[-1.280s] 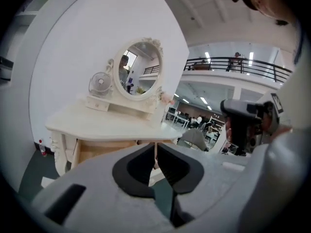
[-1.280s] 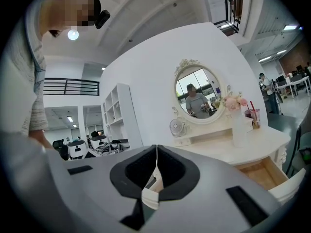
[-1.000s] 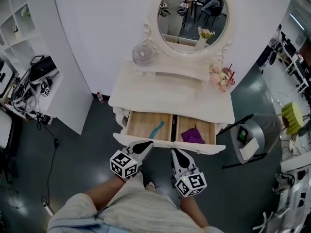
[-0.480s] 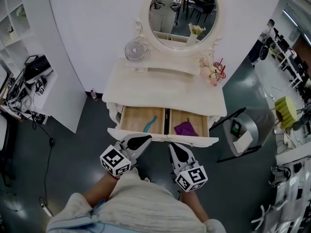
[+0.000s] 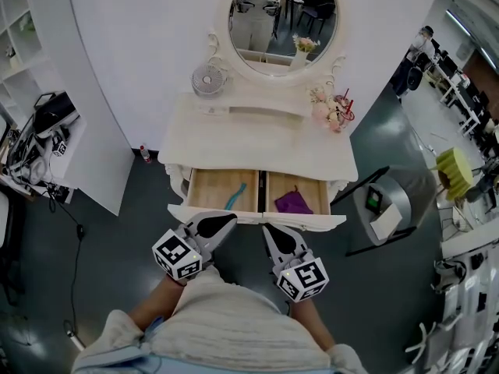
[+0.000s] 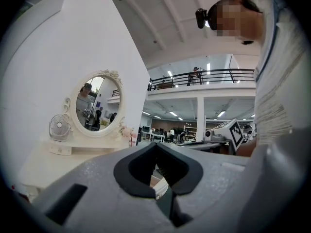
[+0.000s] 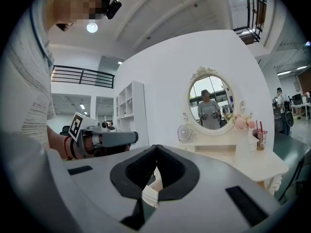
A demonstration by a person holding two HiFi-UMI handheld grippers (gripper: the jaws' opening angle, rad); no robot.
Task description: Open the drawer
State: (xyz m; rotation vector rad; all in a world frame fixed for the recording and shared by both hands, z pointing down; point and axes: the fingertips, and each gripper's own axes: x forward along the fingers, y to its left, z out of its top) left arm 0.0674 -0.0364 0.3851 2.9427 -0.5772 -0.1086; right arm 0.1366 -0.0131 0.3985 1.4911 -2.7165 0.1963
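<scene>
Left tongs (image 6: 155, 145) fill the bottom of the view: grey body, dark pads (image 6: 127, 171), jaws together with the tips touching. A pale sliver shows through the loop under the tips, too small to tell what it is. Behind, on the left, is a white table (image 6: 39, 164). At its back edge an oval mirror (image 6: 97, 103) in a carved white frame stands upright against a white wall (image 6: 63, 42), with a person reflected in it. A small fan (image 6: 59, 127) sits at the back left corner, just beside the mirror. Pink flowers (image 6: 126, 130) are at the back right corner. On the right are a person's striped top (image 6: 277, 96), a head camera (image 6: 202, 16) above it, and the right tongs' marker cube (image 6: 236, 133). Far back is a railed balcony (image 6: 204, 76).
</scene>
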